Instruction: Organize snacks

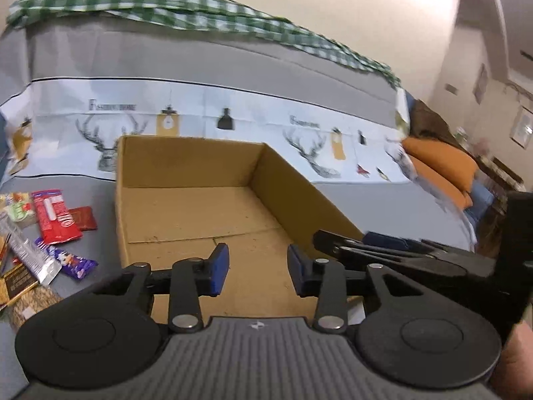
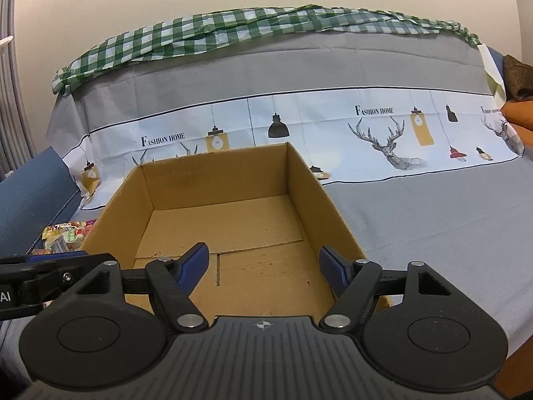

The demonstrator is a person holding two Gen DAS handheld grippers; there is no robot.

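Both grippers, left [image 1: 258, 271] narrow and right [image 2: 263, 271] wide, hold nothing above the open brown cardboard box [image 2: 233, 220]; blurred snack packets [image 1: 60, 220] lie left, partly cut off.

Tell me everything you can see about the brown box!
The cardboard box is plain brown, open on top with no lid or flaps showing. Four upright walls surround a flat floor made of cardboard flaps meeting at a seam, a little scuffed and speckled. Nothing lies inside it. It sits upright on the grey cloth, in front of a deer-and-lamp print. Snack packets lie outside on its left. Both hand-held grippers hang over its near edge without gripping it.
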